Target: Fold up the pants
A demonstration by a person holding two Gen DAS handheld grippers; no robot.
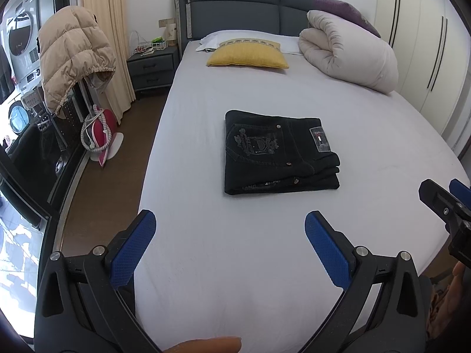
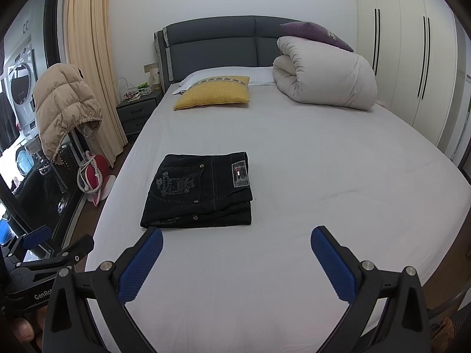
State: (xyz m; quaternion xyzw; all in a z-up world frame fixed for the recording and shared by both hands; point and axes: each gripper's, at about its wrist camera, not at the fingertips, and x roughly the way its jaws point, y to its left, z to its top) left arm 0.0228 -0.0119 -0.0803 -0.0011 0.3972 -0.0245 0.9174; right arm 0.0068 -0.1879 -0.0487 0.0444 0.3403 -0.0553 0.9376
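Bare sheet (image 2: 294,176) lies open across the frame's lower half; only the folded pants (image 2: 200,191), centre-left, break that space.

The black jeans (image 1: 279,153) lie folded into a compact, stacked rectangle on the white bed sheet (image 1: 368,176), embroidered back pocket and waistband patch facing up, layered edges at the near side.

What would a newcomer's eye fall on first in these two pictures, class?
The black pants, folded into a neat rectangle, lie alone in the middle of the white bed. At the head lie a yellow cushion and a rolled white duvet. In front, both grippers, left and right, hang with jaws open, holding nothing.
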